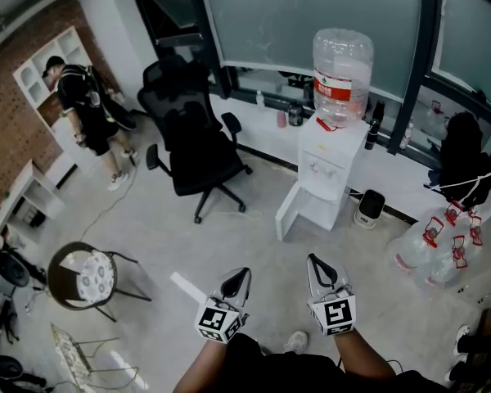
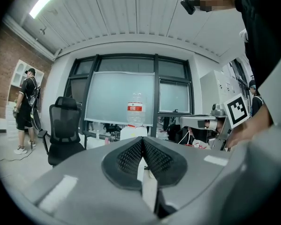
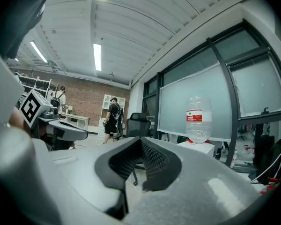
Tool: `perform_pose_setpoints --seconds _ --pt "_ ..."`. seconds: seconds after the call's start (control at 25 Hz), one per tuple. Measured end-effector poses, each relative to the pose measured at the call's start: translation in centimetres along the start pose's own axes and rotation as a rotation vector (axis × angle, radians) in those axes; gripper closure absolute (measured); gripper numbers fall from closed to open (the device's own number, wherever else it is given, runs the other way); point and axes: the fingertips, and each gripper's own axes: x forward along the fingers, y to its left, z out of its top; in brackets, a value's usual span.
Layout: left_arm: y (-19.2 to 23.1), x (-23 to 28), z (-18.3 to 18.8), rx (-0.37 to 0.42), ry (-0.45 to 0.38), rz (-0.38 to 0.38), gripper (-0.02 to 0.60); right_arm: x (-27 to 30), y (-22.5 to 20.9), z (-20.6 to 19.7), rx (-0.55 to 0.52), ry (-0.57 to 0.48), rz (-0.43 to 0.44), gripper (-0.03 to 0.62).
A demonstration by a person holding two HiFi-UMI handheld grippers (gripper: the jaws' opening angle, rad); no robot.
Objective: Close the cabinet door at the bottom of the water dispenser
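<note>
Lowest in the head view two grey hand-held grippers with marker cubes are held side by side, touching nothing: the left gripper (image 1: 242, 273) is seen with jaws pressed together and empty, the right gripper (image 1: 313, 260) likewise closed on nothing, pads meeting at the tips. Both are pointed towards the white floor-standing water dispenser (image 1: 331, 162), set against the window ledge well ahead, with a clear plastic bottle with red label (image 1: 342, 72) upturned on top. Its white bottom cabinet door (image 1: 287, 213) is swung open to the left. A black mesh office chair (image 1: 192, 137) is placed left of it, clear red-capped water jugs (image 1: 430, 248) are grouped on the floor at right, and a person in black (image 1: 86, 105) is seen far left
</note>
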Motion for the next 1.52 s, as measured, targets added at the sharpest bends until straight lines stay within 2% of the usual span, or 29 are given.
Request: perform_pose_setpoints --seconds 0.28,0.64,0.84,1.04,1.16,1.32,1.52 --pt "-0.8 1.5 0.3 0.003 0.0 0.003 0.563 -0.1 -1.8 -0.7 0.013 0.012 -0.008 0.591" --pt "1.8 4.7 -1.3 -0.005 0.023 -0.004 0.563 3.3 -3.4 -2.2 0.012 0.032 -0.013 0.591" --pt "5.7 7.7 -1.2 -0.009 0.03 -0.002 0.563 7.9 -4.3 -2.9 0.019 0.075 -0.014 0.591" --pt "10.3 11.7 -0.4 -0.003 0.031 -0.028 0.563 13.3 -5.5 -2.2 0.013 0.073 -0.034 0.591" --pt "12.9 14.3 0.1 0.005 0.02 -0.055 0.563 16.5 -6.4 -2.3 0.04 0.088 -0.054 0.591" --pt "15.6 17.8 1.2 -0.008 0.046 -0.108 0.563 20.3 -7.8 -2.1 0.041 0.104 -0.102 0.591" --pt "19.2 21.6 1.3 0.026 0.043 -0.173 0.563 24.1 -9.2 -2.4 0.043 0.12 -0.171 0.591"
